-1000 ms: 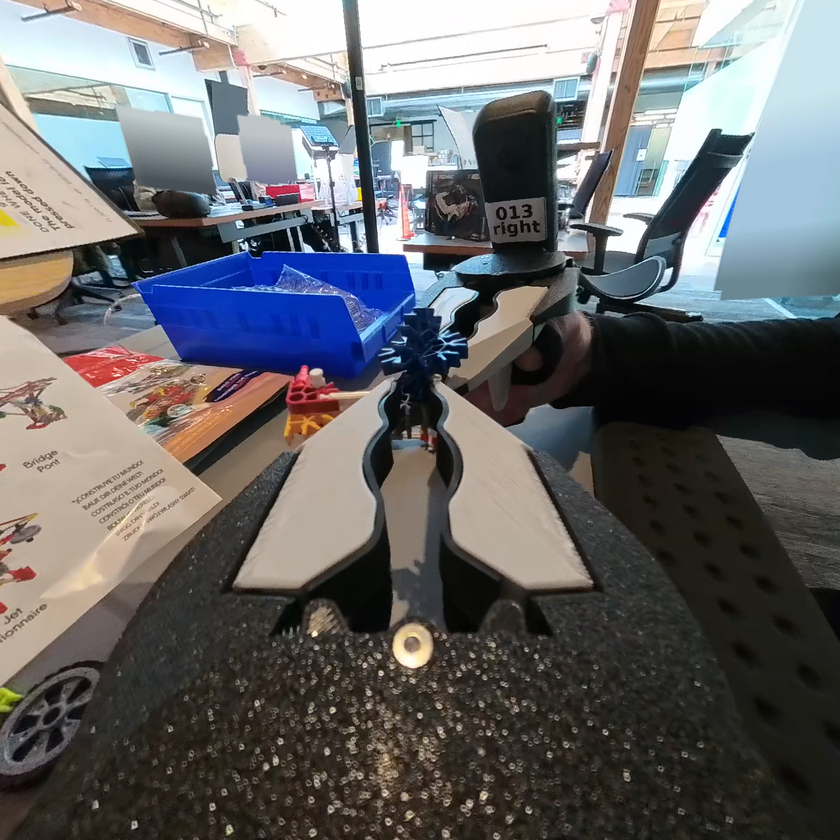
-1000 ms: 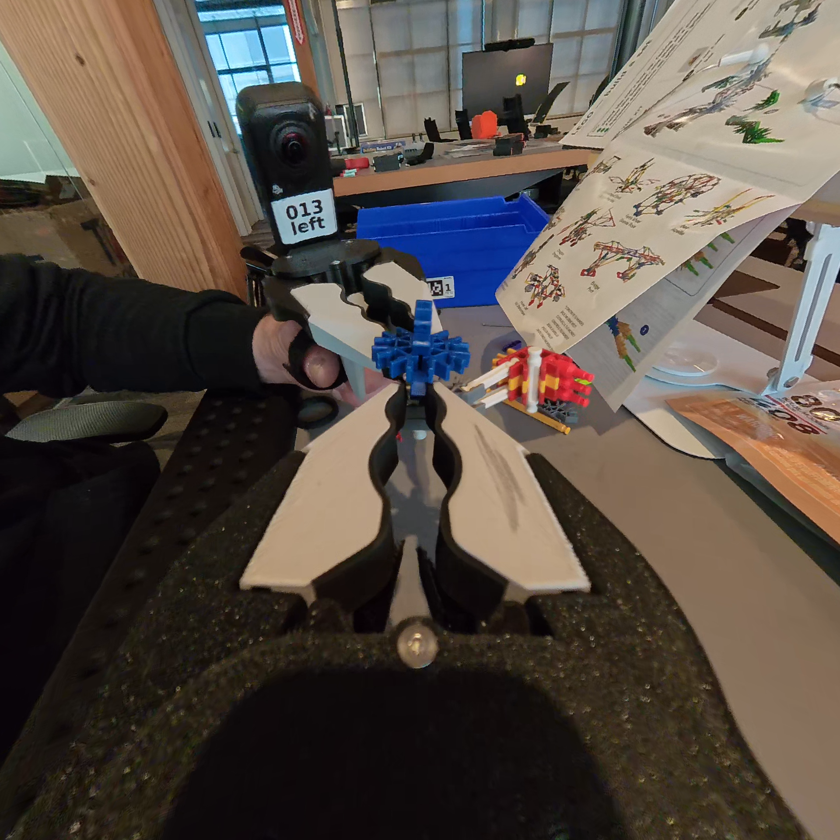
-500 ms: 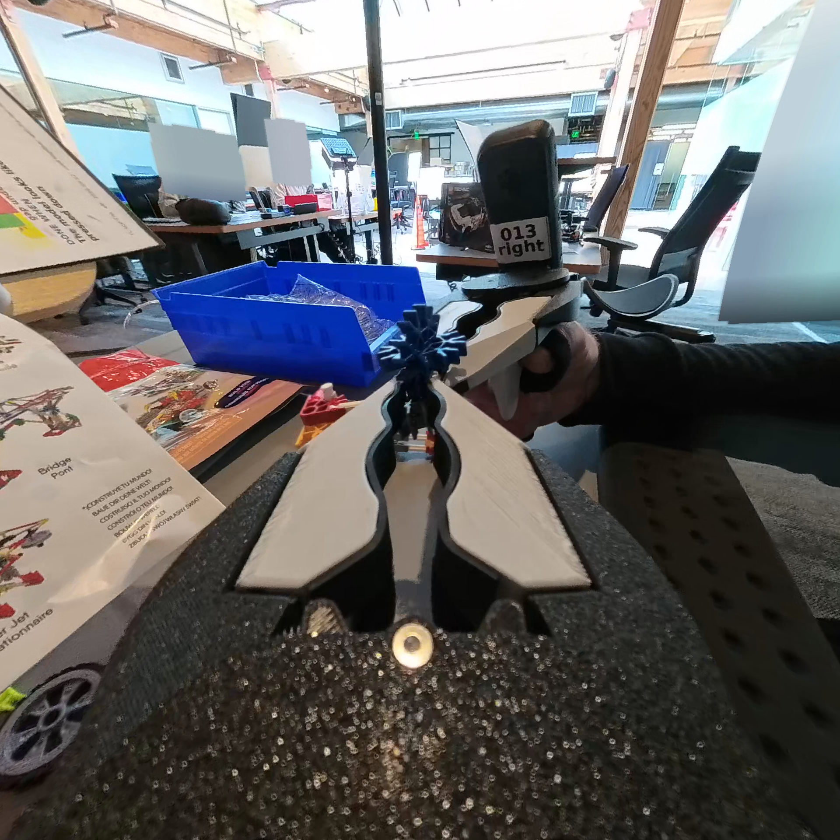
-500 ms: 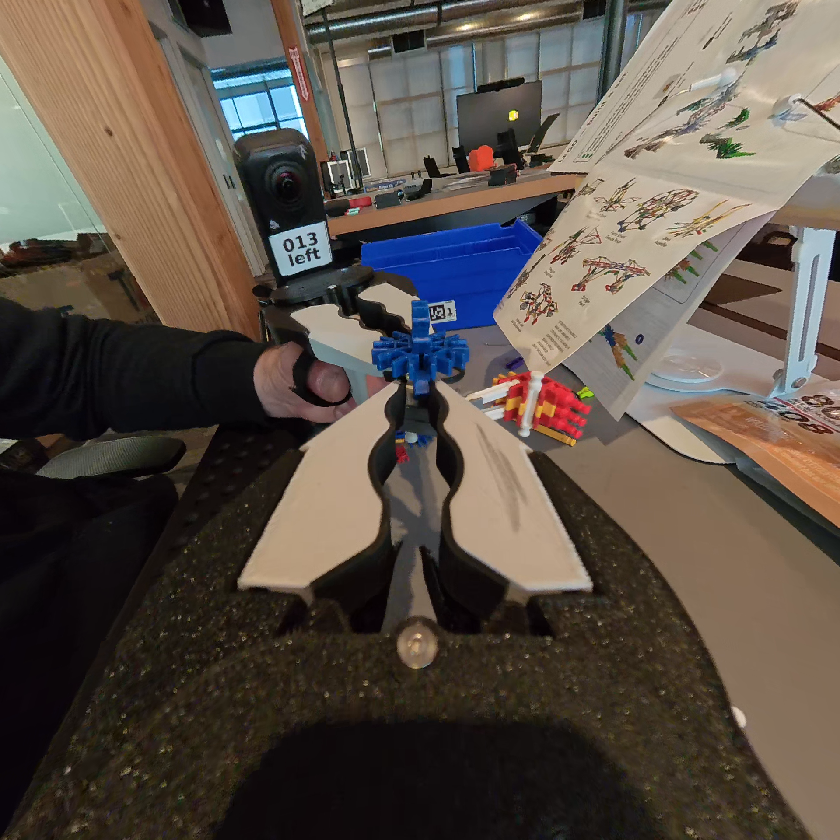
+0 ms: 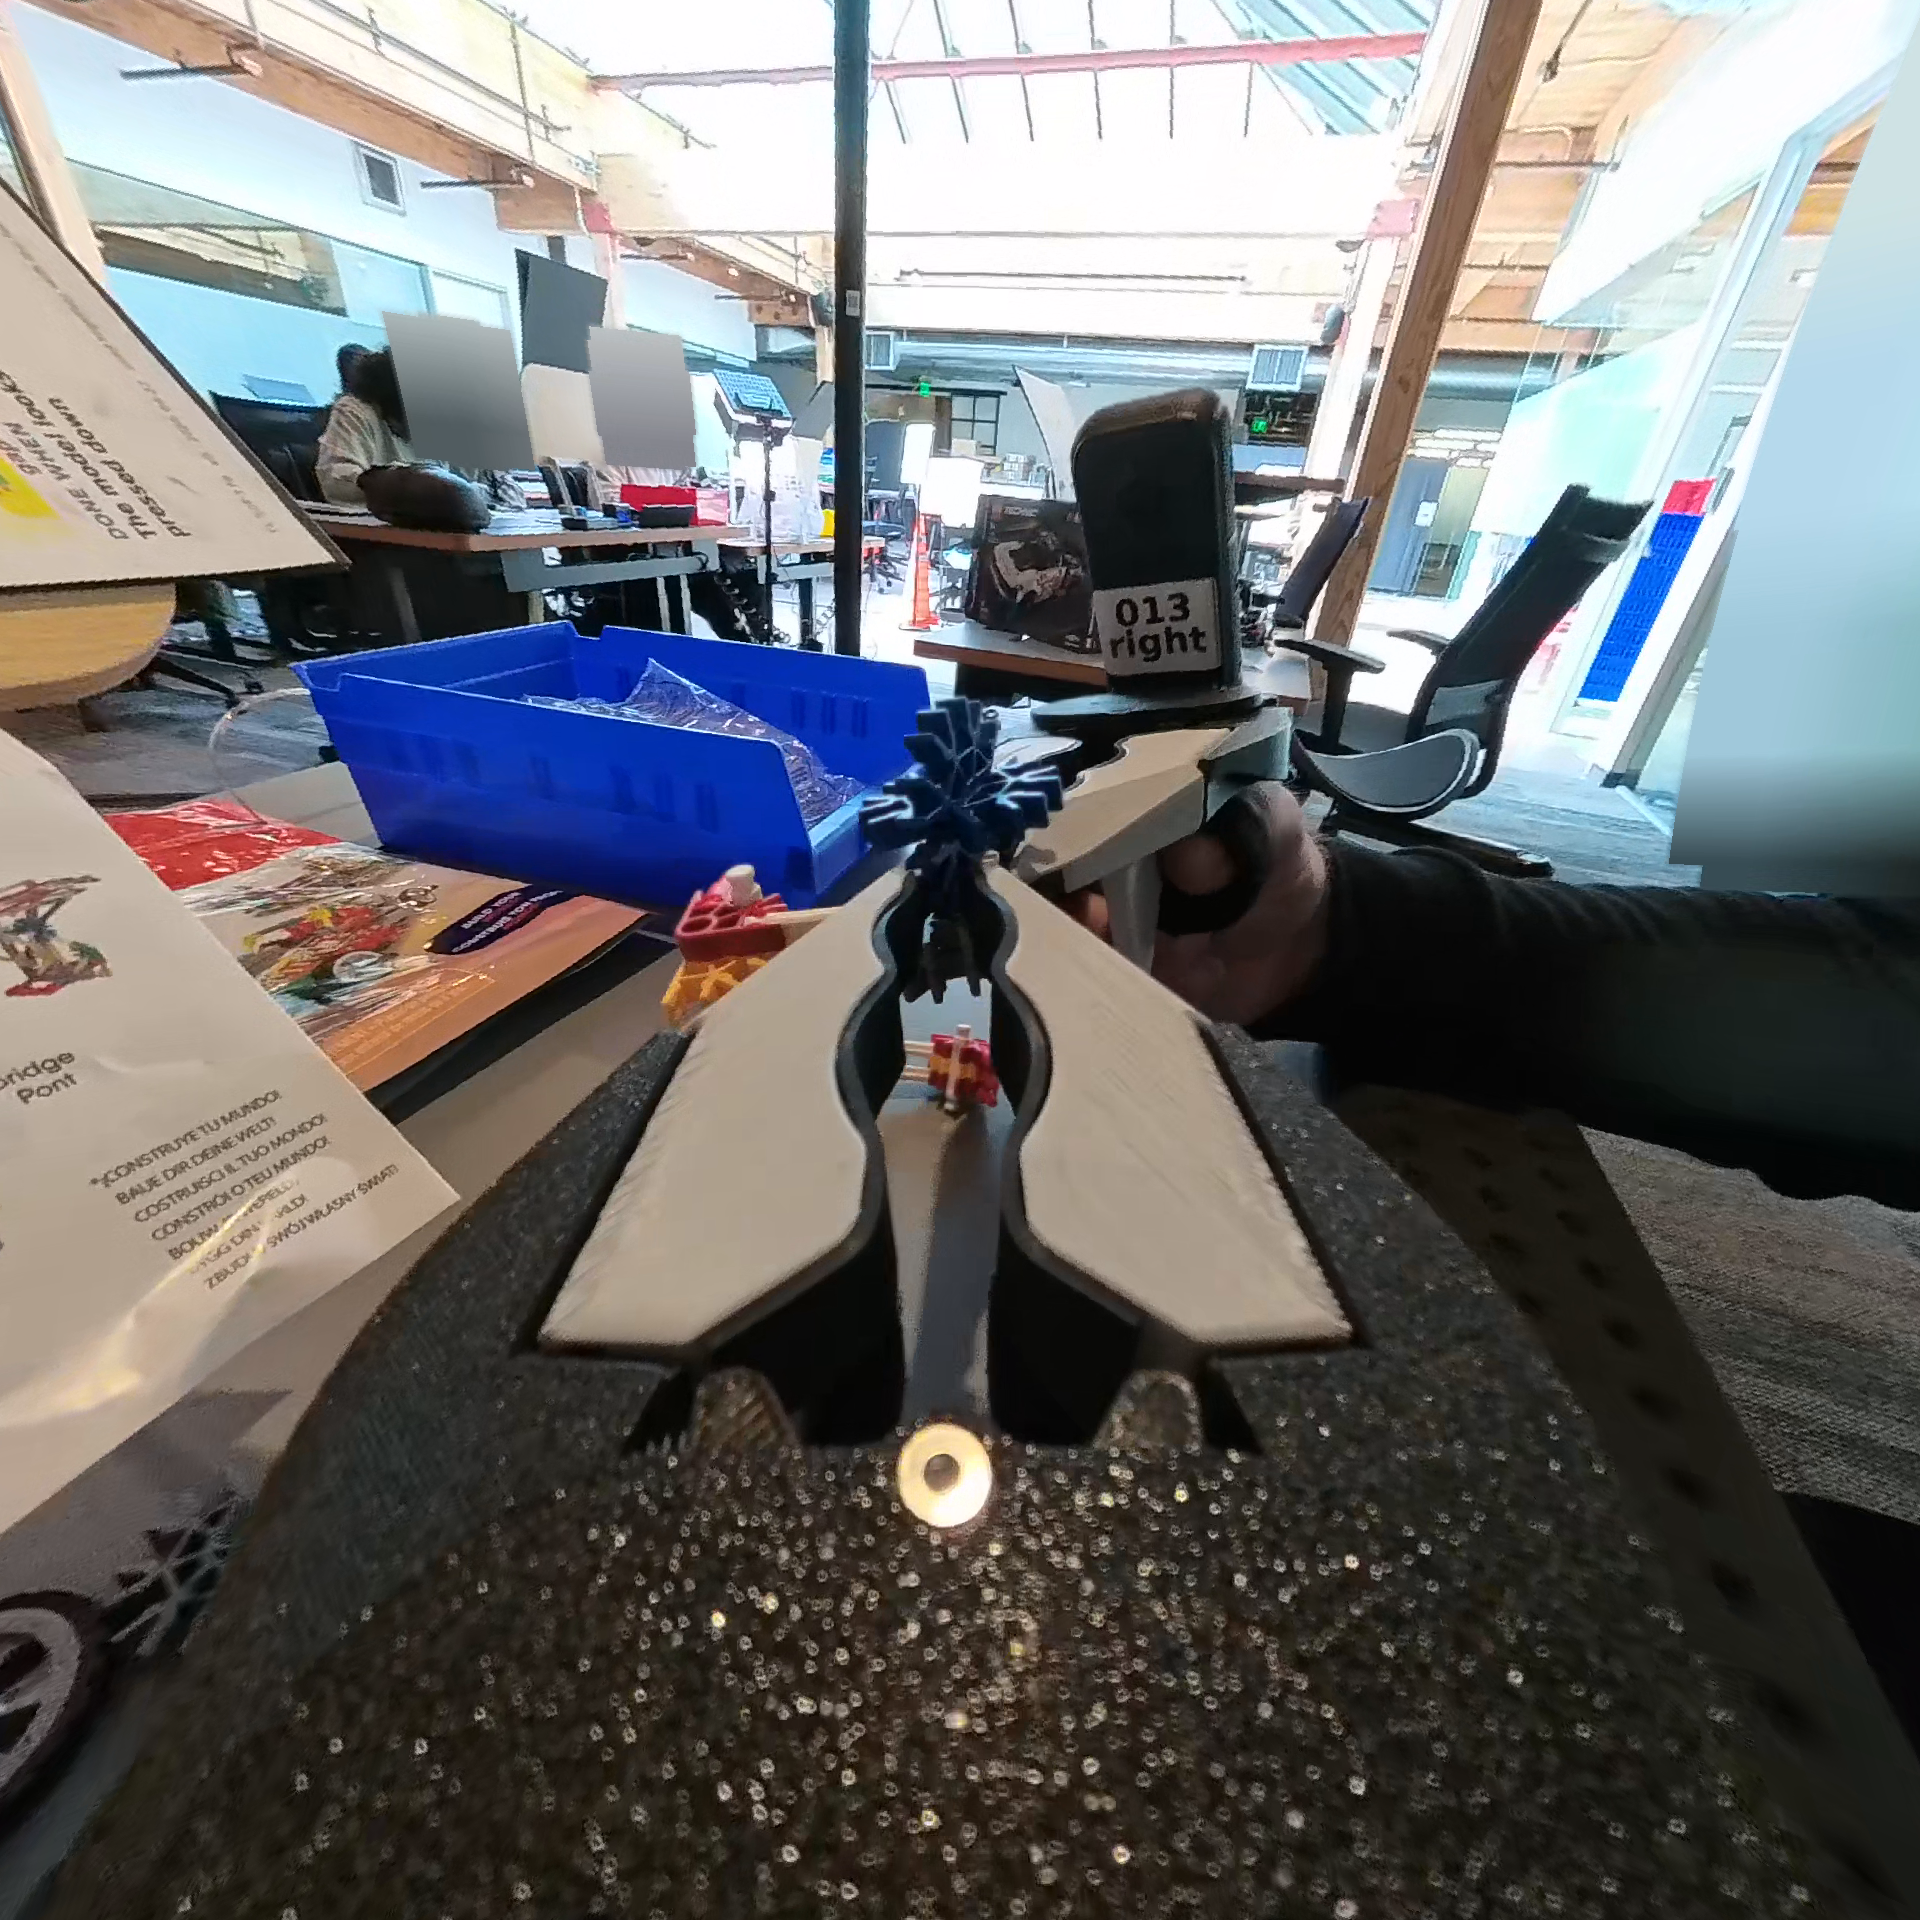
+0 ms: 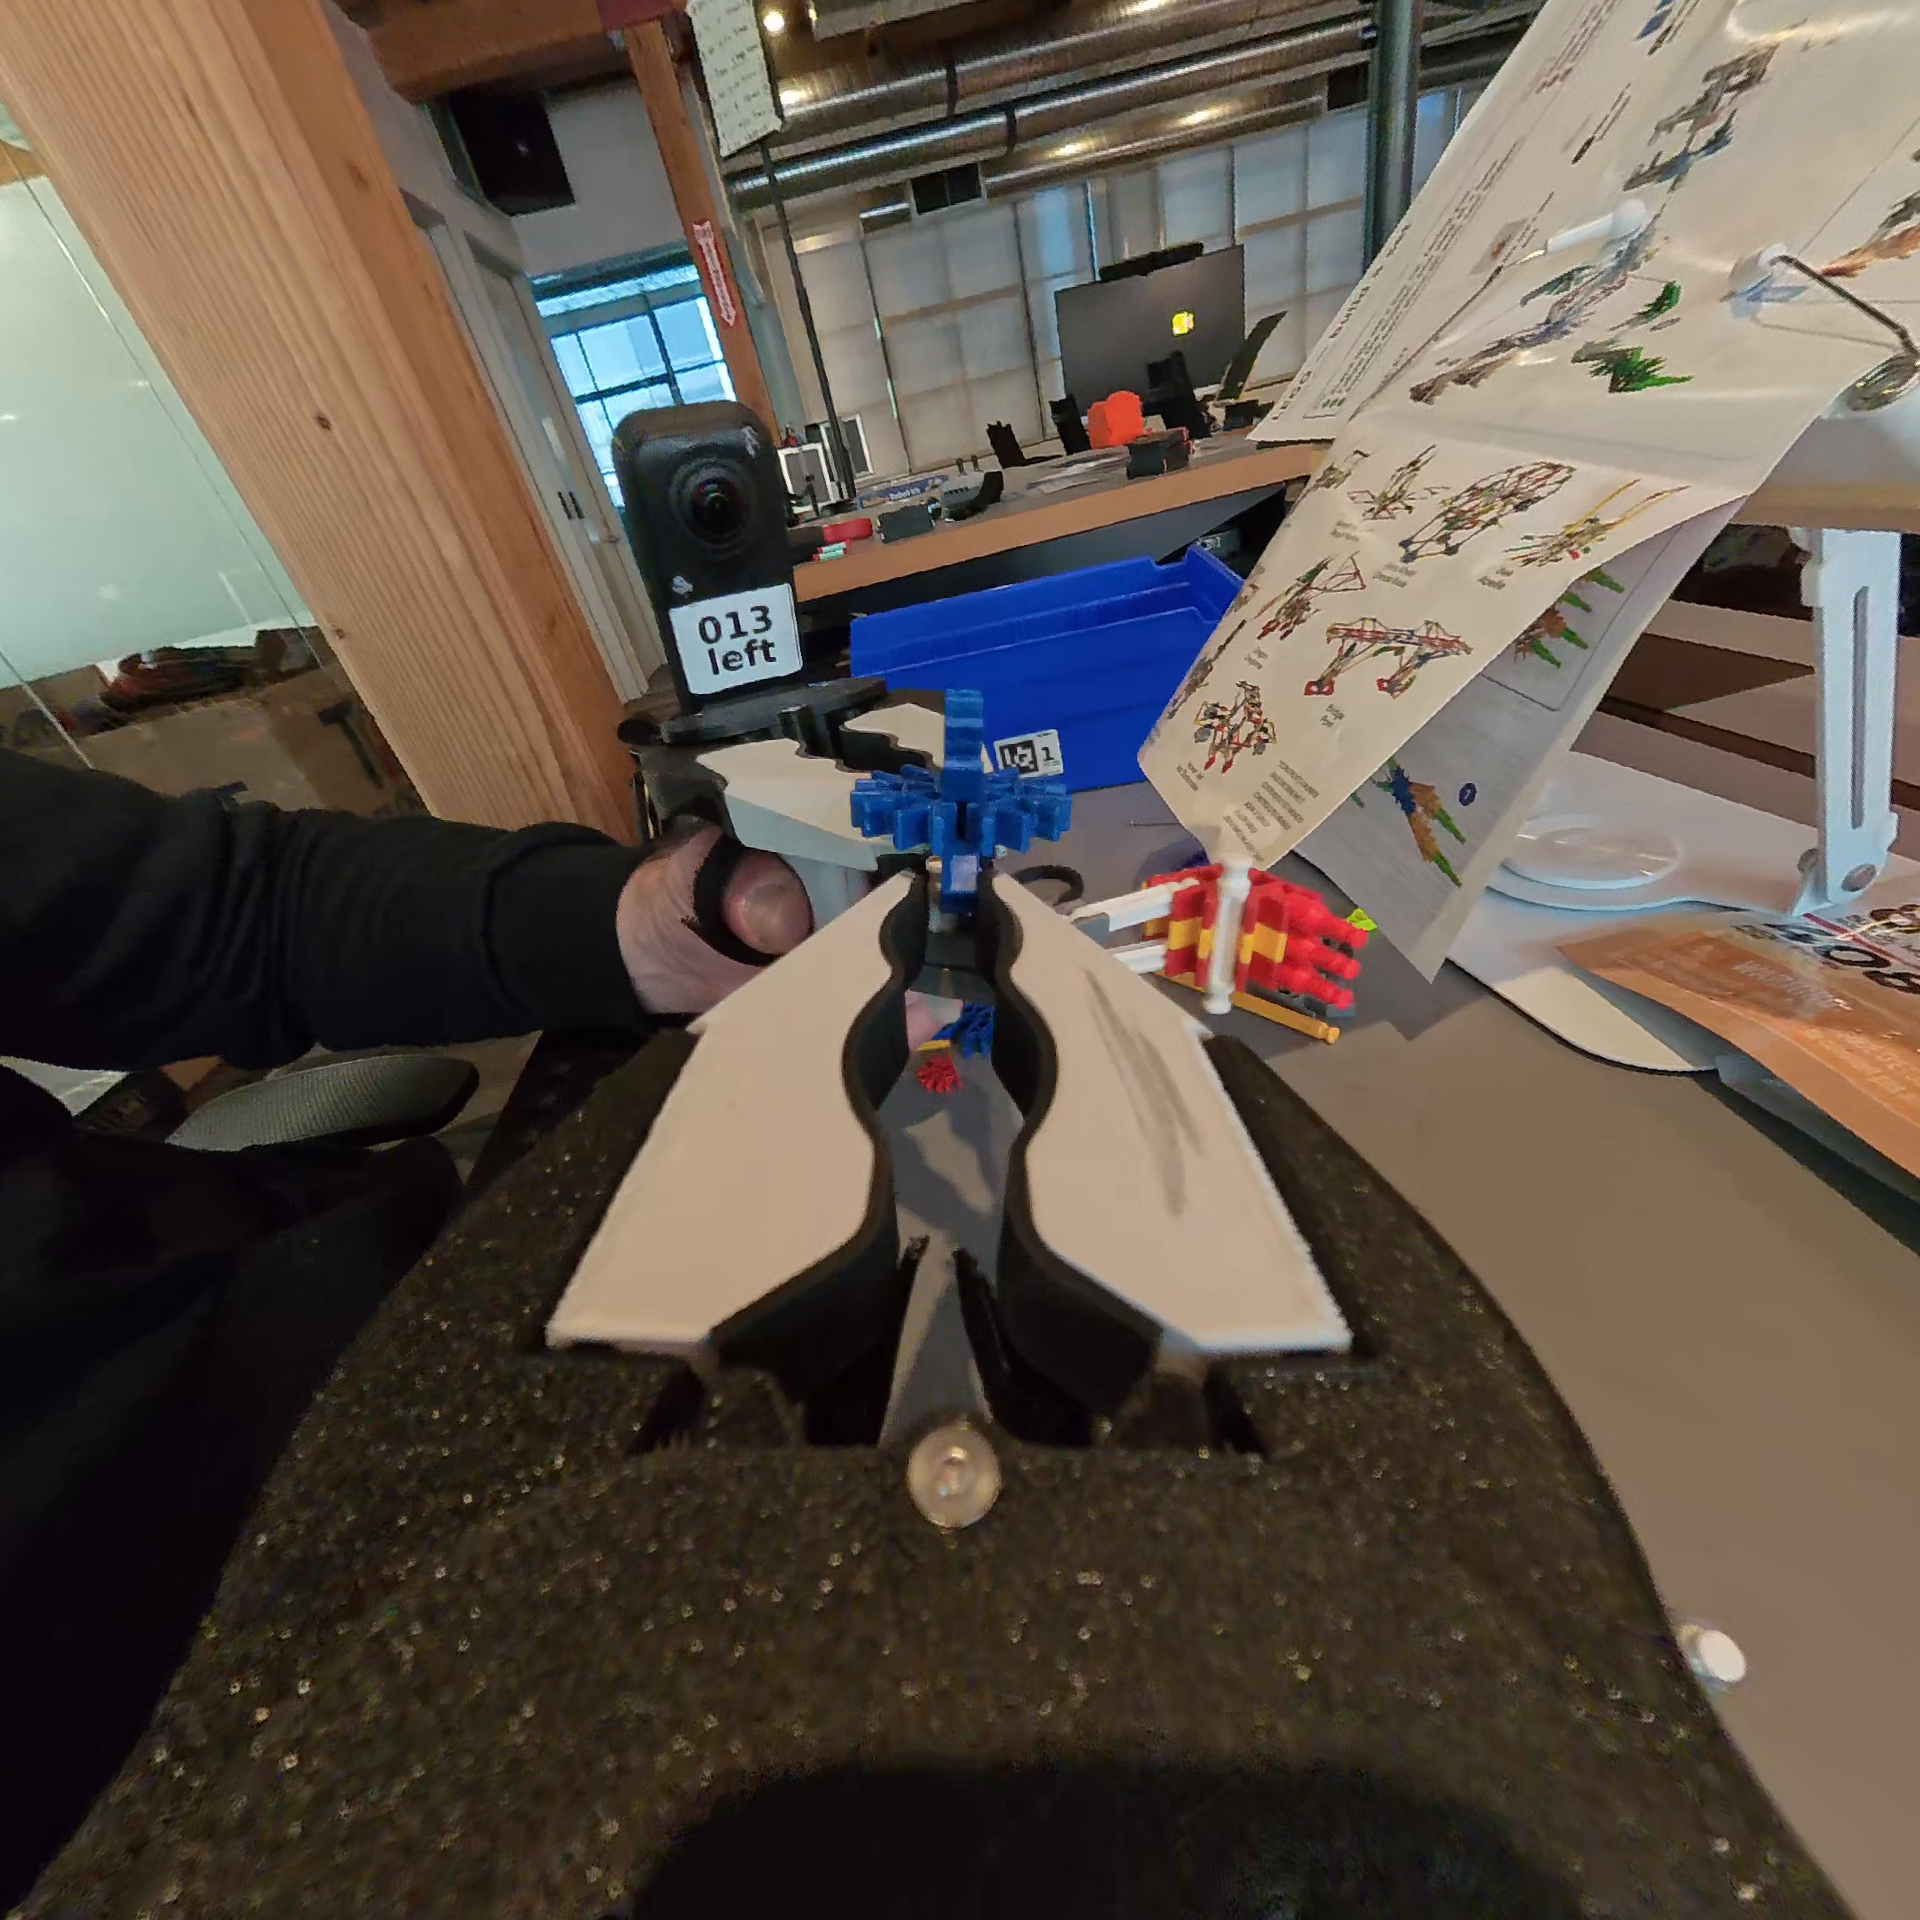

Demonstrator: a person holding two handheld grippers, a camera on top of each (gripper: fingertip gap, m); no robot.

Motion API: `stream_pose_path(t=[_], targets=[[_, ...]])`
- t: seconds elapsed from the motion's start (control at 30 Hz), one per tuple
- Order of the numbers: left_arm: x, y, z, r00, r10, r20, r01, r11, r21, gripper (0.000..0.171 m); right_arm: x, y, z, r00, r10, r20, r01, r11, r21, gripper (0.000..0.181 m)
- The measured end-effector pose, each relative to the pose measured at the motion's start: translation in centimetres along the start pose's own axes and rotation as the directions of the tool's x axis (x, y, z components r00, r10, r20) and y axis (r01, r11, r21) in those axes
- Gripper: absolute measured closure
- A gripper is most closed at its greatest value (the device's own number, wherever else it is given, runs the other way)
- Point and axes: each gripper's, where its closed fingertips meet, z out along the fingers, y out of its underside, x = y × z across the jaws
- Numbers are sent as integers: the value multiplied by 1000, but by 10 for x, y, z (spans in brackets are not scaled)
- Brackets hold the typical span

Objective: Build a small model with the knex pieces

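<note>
Left hand-held gripper (image 5: 948,883) and right hand-held gripper (image 6: 954,883) both clamp the blue connector cluster (image 6: 958,805), raised above the desk (image 6: 1558,1195). Red-yellow assembly (image 6: 1247,935) at 2 o'clock, near; blue bin (image 5: 582,748) at 10 o'clock, beyond.

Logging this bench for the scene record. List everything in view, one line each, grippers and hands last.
blue connectors: two, snowflake-shaped, joined crosswise, held above the table at both grippers' tips
blue bin: one, far side of the table, clear bag inside
toy model: one, red, yellow and white, on the table
small pieces: a few, red and blue, on the table below the fingers
sheet: one, white with printed pictures, hanging from a white stand
booklet: one, orange, flat on the table
wheel: one, black, table's near edge
office chair: one, black, off the table
left gripper: white fingers closed on the connectors
right gripper: white fingers closed on the connectors
hands: two, black sleeves, one on each handle
</note>
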Motion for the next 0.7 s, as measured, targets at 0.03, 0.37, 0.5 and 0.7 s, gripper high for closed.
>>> stream_pose_path(t=[0.03, 0.37, 0.5, 0.7], targets=[[-1, 0, 0, 1000, 15, 10, -15, 1000, -5, 163, 1, 0, 0, 1000, -3, -4, 3, 1000, -4, 175], [-3, -3, 3, 976, 174, 133, -171, 985, -33, 164, 5, -4, -2, 999, -5, -48, 5, 1000, 3, 178], [-9, 0, 3, 960, 213, 184, -201, 976, -81, 163, 10, 0, 0, 997, 8, -75, -9, 1000, -19, 176], [-9, -5, 6, 982, 100, 160, -99, 995, -17, 164, 11, -6, -3, 996, -18, -88, 20, 1000, 15, 172]])
